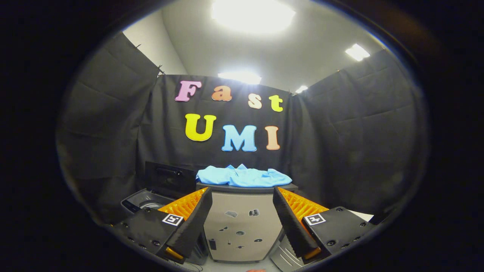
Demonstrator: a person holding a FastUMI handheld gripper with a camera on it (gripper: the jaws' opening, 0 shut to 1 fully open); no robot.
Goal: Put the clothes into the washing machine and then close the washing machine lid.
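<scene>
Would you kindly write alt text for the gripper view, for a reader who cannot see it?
A blue shirt lies on a cabinet beyond the open gripper, whose fingers hold nothing. Left of the cabinet stands a washing machine with its lid raised.

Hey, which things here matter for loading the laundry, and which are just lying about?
For the job:
- blue shirt
- washing machine, lid up
- gripper, jaws open, short of the shirt

Just there:
- grey cabinet under the shirt
- stickers on its front
</scene>
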